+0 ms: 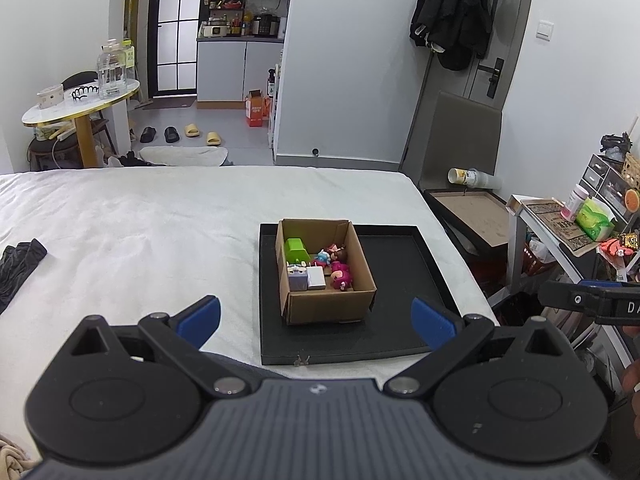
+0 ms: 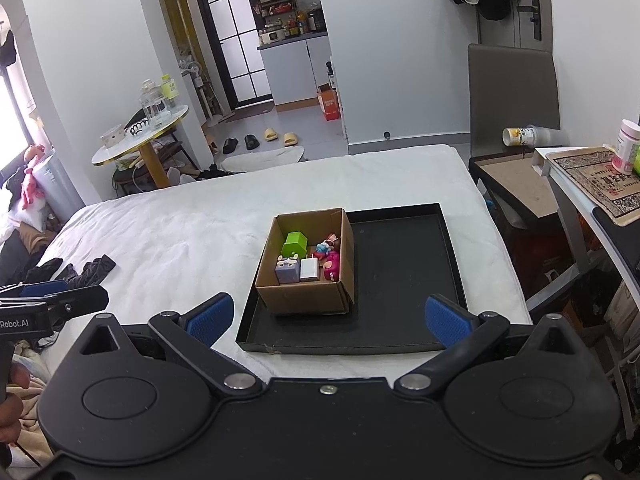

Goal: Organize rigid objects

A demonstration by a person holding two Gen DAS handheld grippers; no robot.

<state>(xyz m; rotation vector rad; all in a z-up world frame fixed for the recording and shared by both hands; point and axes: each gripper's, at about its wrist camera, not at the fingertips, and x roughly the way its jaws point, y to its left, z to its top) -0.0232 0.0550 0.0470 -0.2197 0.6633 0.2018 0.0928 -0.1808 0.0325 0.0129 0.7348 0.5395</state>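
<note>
Crowding the cardboard box [image 2: 306,280], small toys [image 2: 331,264] hard to identify, box wall hiding some.

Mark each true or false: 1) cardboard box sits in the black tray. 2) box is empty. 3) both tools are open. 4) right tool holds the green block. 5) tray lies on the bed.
1) True: the cardboard box stands in the left part of the black tray.
2) False: it holds a green block, a white block and small figures.
3) True: left tool and right tool are both spread wide.
4) False: it holds nothing; the block is in the box.
5) True: it rests on the white bed.
</note>
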